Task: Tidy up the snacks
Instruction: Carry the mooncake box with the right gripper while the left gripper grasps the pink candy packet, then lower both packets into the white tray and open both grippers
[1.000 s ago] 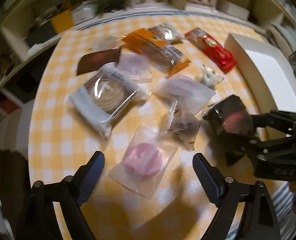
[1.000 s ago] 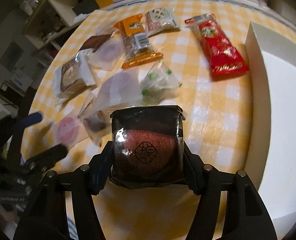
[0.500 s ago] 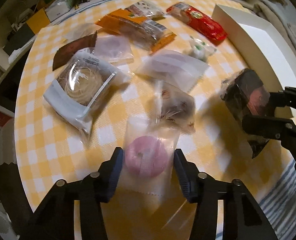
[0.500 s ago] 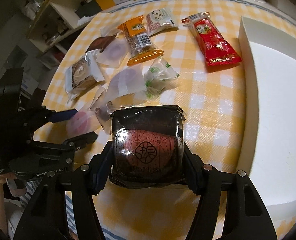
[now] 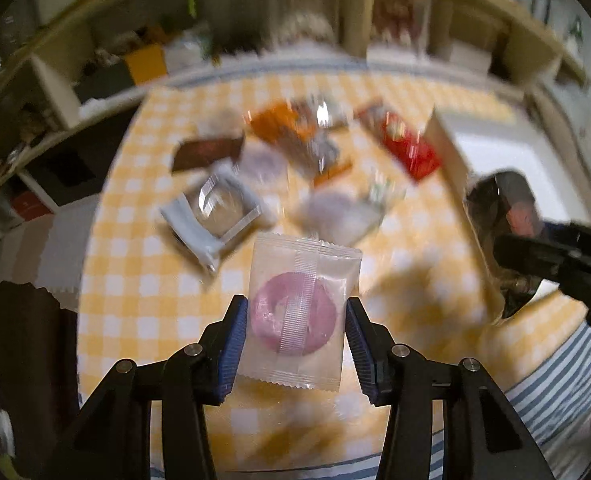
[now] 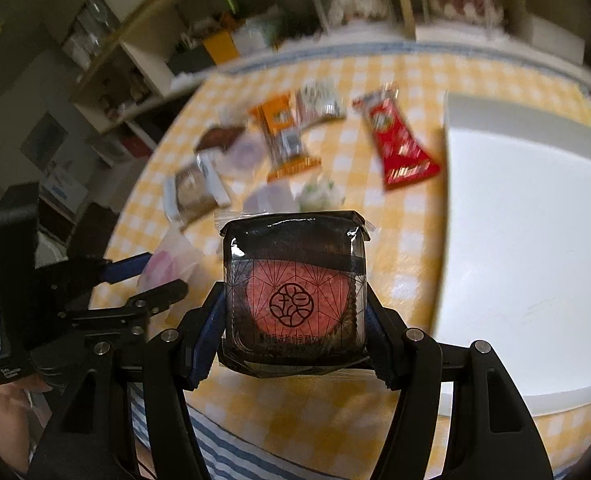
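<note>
My left gripper (image 5: 295, 330) is shut on a clear packet with a pink ring sweet (image 5: 297, 312) and holds it above the yellow checked table (image 5: 135, 264). My right gripper (image 6: 293, 320) is shut on a black packet with a red round cake (image 6: 293, 294), lifted over the table's front edge beside the white box (image 6: 527, 248). The right gripper and its black packet (image 5: 503, 216) show at the right of the left wrist view. The left gripper with the pink packet (image 6: 167, 264) shows at the left of the right wrist view.
Several snack packets lie on the table: a long red one (image 6: 399, 144), an orange one (image 6: 283, 136), a dark brown one (image 5: 207, 152), a white-edged one (image 5: 215, 212). Shelves (image 5: 55, 92) stand behind the table. A blue striped cloth (image 6: 223, 448) hangs at the front edge.
My left gripper has closed on the pink ring packet and lifted it off the table. My right gripper has risen with the black packet still held.
</note>
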